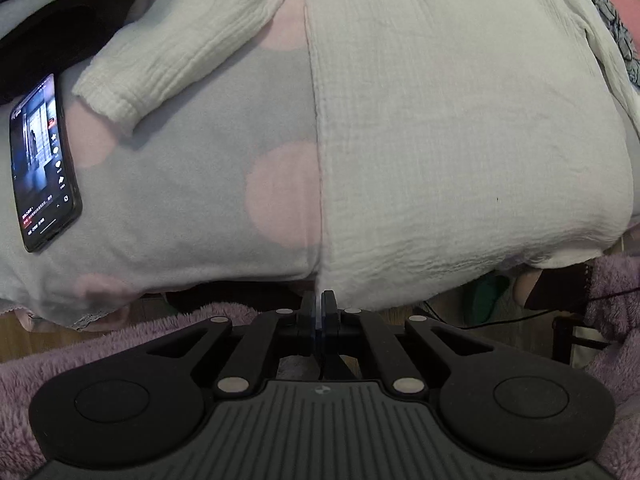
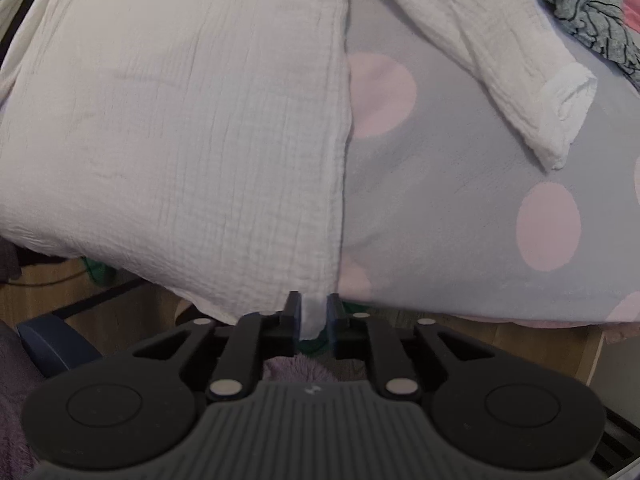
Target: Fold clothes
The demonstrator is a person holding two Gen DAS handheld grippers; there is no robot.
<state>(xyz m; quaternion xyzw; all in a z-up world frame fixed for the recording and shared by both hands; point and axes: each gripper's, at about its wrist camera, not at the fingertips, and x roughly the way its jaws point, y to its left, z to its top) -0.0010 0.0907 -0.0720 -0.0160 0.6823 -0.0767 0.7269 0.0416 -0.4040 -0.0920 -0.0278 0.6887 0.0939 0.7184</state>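
Observation:
A white crinkled garment [image 1: 440,120] lies flat on a grey sheet with pink dots [image 1: 192,168], its body reaching the bed's near edge. One sleeve [image 1: 160,64] stretches out to the left. My left gripper [image 1: 319,304] is shut on the garment's near hem at its left corner. In the right wrist view the same garment [image 2: 180,120] fills the left half, and its other sleeve [image 2: 520,80] lies across the sheet [image 2: 440,200]. My right gripper [image 2: 313,312] stands slightly open at the right hem corner. A strip of white cloth hangs between its pads, which do not press on it.
A lit phone [image 1: 42,164] lies on the sheet left of the sleeve, with dark clothes [image 1: 40,36] behind it. A grey patterned cloth [image 2: 584,12] sits at the far right. Purple fleece [image 1: 120,344] and wooden floor [image 2: 80,292] lie below the bed's edge.

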